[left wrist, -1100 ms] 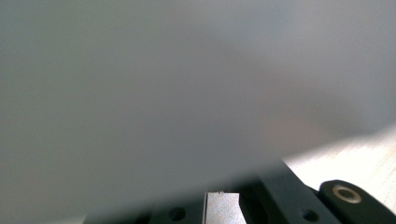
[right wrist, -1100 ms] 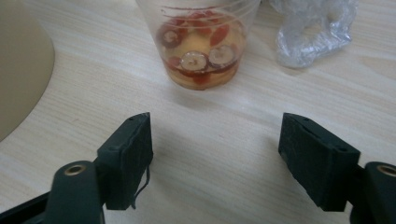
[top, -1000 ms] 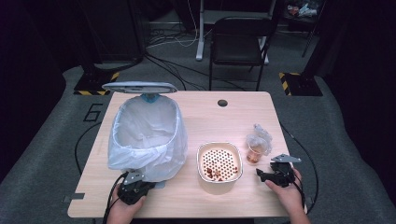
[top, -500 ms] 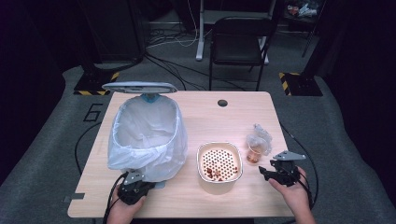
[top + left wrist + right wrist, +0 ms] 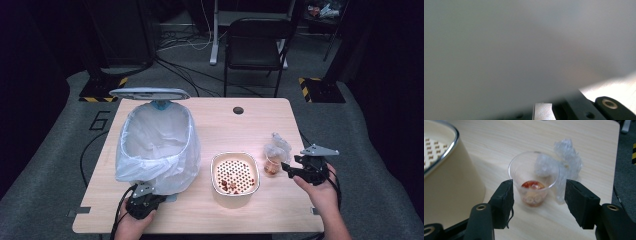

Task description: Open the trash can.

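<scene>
Nearest the person, at about seven o'clock on the wooden surface (image 5: 300,210), the left gripper (image 5: 141,203) rests against the foot of the bin, its fingers together with nothing seen between them; the left gripper view is taken up by a grey blur close to the lens. At about four o'clock the right gripper (image 5: 537,201) hovers with its fingers (image 5: 503,200) apart, having just been opening a little, and the clear plastic cup (image 5: 534,182) stands between them untouched. The cup sits upright on the surface and holds a small amount of reddish, pulpy remains at its bottom. Just behind it, touching its far side, lies a crumpled piece of clear plastic wrap (image 5: 569,162). At nine o'clock from the cup stands a cream bowl with a perforated strainer insert (image 5: 235,173), a few red scraps lying on the holes at its near edge. Farther left, a bin (image 5: 157,145) lined with a white translucent bag stands with its lid (image 5: 150,93) raised; nothing can be made out inside the bag. Beyond the surface, a large "6" (image 5: 101,121) is marked on the floor, and a dark chair (image 5: 257,47) stands at twelve o'clock.
</scene>
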Available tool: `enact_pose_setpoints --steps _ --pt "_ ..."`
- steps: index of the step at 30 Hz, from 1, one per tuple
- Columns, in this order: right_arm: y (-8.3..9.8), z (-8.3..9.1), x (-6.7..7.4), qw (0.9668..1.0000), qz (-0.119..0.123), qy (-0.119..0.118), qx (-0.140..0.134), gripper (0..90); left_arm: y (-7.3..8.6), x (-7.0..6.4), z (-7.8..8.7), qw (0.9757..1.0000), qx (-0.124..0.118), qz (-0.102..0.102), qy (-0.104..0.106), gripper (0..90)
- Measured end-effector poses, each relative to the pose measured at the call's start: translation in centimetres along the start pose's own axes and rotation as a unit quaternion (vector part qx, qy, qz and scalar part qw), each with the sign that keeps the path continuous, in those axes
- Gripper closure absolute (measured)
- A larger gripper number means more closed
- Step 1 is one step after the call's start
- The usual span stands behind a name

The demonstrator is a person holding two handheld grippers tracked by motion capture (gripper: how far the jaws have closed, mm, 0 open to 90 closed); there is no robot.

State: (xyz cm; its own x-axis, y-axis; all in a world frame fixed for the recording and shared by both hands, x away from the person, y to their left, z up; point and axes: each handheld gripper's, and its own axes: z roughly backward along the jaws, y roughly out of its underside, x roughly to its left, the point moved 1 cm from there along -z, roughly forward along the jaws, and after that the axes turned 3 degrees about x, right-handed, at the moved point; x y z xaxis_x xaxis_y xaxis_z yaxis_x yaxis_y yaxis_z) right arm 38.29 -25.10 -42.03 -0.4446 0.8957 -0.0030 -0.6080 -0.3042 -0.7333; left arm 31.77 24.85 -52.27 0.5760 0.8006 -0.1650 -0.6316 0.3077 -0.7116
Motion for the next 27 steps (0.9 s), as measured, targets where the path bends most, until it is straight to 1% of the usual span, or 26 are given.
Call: enact_pose_setpoints --steps 4,8,10,13,14,16,18,19,21,24,26,27 --pt "-1.3 -0.4 -0.7 1.0000 -0.002 0.004 -0.005 40.8 0.0 0.0 0.0 1.0000 0.001 0.000 0.002 90.0" --pt "-2.1 -1.5 -1.4 0.9999 -0.008 0.011 0.004 43.4 0.0 0.0 0.0 1.0000 0.000 0.000 0.000 90.0" --pt "-2.4 -2.0 -1.8 0.9998 -0.011 0.016 0.009 45.1 0.0 0.0 0.0 1.0000 0.000 0.001 0.001 90.0" --pt "-2.8 -2.6 -2.3 0.9996 -0.010 0.023 0.012 46.9 0.0 0.1 0.0 1.0000 0.001 0.000 0.002 90.0" --pt "-3.0 -2.8 -2.4 0.9995 -0.014 0.024 0.012 47.5 0.0 0.1 0.0 1.0000 0.002 -0.001 0.002 90.0" --pt "-3.3 -3.2 -2.8 0.9994 -0.012 0.027 0.014 48.1 0.0 0.1 0.0 1.0000 0.002 0.000 0.002 90.0" --pt "-3.6 -3.5 -3.1 0.9994 -0.018 0.027 0.014 48.1 0.0 0.0 0.0 1.0000 0.001 0.000 0.001 90.0" --pt "-3.8 -3.7 -3.4 0.9994 -0.014 0.026 0.016 48.1 0.0 0.0 0.0 1.0000 0.000 0.000 0.000 90.0" --pt "-4.0 -4.2 -3.6 0.9992 -0.021 0.030 0.019 48.5 0.0 0.0 0.0 1.0000 0.000 0.000 0.000 90.0" --pt "-4.3 -5.0 -4.0 0.9987 -0.019 0.039 0.026 51.1 0.0 0.0 0.0 1.0000 0.000 0.000 0.000 90.0" --pt "-4.3 -5.5 -4.2 0.9984 -0.024 0.041 0.032 52.7 0.0 0.0 0.0 1.0000 0.000 0.000 0.000 90.0" --pt "-4.3 -5.7 -4.3 0.9984 -0.020 0.040 0.035 54.0 0.0 0.0 0.0 1.0000 -0.002 0.001 0.000 90.0"
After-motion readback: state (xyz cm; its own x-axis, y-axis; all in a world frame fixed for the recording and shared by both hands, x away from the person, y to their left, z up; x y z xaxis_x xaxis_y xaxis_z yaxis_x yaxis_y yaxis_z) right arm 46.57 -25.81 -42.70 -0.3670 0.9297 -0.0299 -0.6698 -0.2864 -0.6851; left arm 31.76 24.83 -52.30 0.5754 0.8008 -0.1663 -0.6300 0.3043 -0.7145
